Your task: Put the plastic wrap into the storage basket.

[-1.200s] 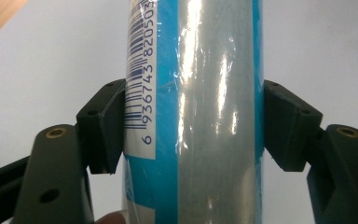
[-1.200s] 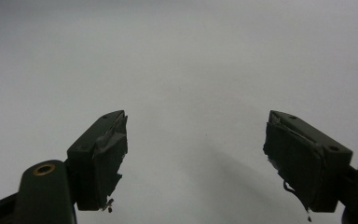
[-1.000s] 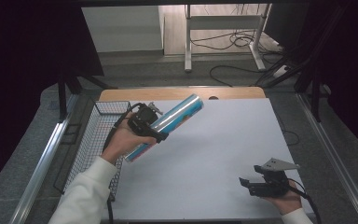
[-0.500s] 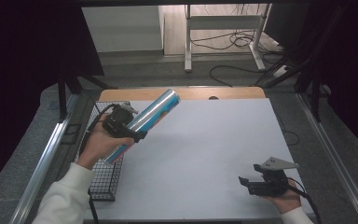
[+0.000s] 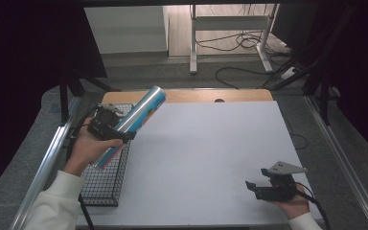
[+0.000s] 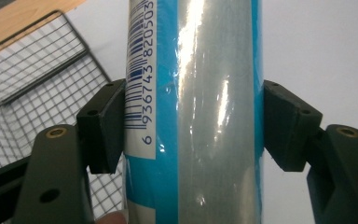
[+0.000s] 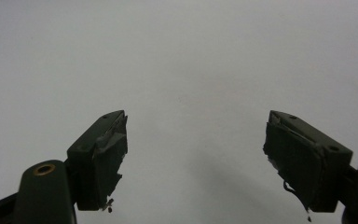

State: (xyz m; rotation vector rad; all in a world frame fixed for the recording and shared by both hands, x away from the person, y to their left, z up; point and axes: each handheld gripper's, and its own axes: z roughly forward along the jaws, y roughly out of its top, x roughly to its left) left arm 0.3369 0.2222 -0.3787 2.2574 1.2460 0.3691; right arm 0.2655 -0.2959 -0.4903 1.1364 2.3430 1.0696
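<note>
Matte white board covers the table, flat and unmarked, with a strip of pale wood along its far edge. One wire basket sits on the left side — a black rectangular grid of thin rods, open at the top, its mesh also visible in the left gripper view.

One cylinder is in hand: a long, smooth roll wrapped in glossy film, silver-grey with bright blue bands and a printed barcode on a white panel. It slants above the basket's near-right edge, lower end toward the person, upper end pointing away to the right.

Two grippers are in play. The left gripper has its black jaws clamped on the cylinder's sides at mid-length, pads pressing flat against the film; the left hand is raised off the table, white sleeve coming in from the bottom left. The right gripper rests low near the table's right front corner, jaws spread wide with nothing between them — bare white board lies ahead of its worn pads.
</note>
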